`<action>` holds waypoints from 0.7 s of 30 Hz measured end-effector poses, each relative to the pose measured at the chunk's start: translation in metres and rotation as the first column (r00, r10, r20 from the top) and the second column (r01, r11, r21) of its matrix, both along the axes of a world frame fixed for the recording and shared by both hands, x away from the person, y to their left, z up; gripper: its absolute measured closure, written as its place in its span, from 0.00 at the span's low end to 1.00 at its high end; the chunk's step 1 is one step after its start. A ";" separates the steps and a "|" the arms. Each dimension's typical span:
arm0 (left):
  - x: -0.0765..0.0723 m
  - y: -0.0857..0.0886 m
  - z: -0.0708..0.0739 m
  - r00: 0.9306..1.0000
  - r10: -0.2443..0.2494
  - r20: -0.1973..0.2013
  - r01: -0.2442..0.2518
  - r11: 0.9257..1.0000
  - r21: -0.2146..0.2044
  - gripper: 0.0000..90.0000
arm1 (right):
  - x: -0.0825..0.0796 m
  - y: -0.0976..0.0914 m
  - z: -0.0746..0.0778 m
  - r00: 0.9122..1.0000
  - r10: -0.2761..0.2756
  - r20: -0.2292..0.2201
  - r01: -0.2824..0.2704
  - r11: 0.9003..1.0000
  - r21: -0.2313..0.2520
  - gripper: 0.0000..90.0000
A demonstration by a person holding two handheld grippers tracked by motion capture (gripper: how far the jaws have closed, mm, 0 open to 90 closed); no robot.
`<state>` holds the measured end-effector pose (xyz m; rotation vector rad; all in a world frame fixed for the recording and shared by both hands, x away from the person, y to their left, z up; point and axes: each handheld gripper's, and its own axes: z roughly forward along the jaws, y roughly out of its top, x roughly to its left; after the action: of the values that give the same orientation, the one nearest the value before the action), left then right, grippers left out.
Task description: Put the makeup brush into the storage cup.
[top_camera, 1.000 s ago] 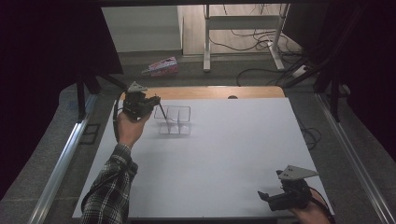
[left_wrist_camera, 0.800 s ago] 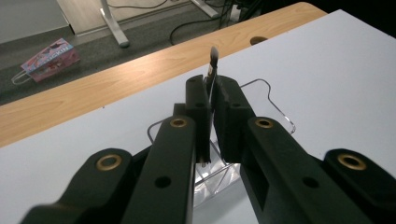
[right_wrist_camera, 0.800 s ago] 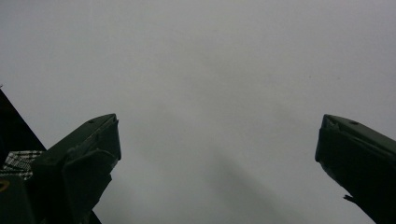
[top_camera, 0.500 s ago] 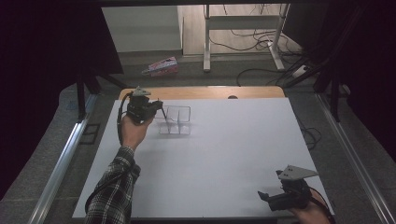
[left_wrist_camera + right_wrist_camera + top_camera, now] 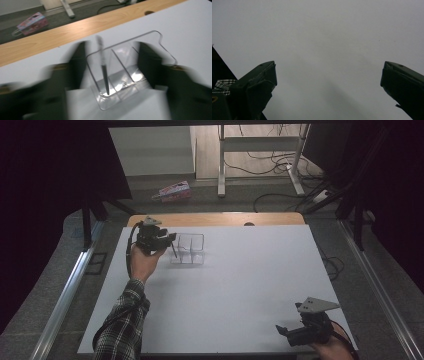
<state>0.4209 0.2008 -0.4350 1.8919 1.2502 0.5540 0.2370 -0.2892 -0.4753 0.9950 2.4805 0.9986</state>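
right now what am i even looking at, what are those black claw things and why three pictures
A person sits at a white table and holds a hand-operated two-jaw gripper in each hand; no robot arm is involved. The high view looks down from above the person's side. The other two pictures come from small cameras riding on each gripper, looking along its black jaws.

The left gripper is at a clear plastic organizer with compartments. Its jaws have just been opening, and a thin dark pen now stands leaning in one compartment, between the jaws with neither pad on it.

The right gripper rests near the table's front corner, jaws wide apart, holding nothing. A pink package lies on the floor beyond.
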 end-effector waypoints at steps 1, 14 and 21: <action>0.001 0.000 0.000 1.000 0.014 -0.011 -0.013 1.000 0.003 0.19 | 0.000 0.000 0.000 1.000 0.001 0.000 -0.001 1.000 -0.001 0.01; -0.004 0.010 0.000 0.998 -0.042 -0.046 0.040 0.998 -0.039 0.00 | 0.000 0.000 0.000 1.000 0.001 -0.002 -0.001 1.000 -0.002 0.01; -0.009 0.011 0.001 0.997 -0.064 -0.040 0.063 0.997 -0.035 0.01 | 0.000 0.000 0.000 1.000 0.000 -0.003 0.000 1.000 -0.001 0.01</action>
<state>0.4115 0.2114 -0.4342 1.9170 1.2136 0.4598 0.2372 -0.2889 -0.4754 0.9966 2.4834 0.9968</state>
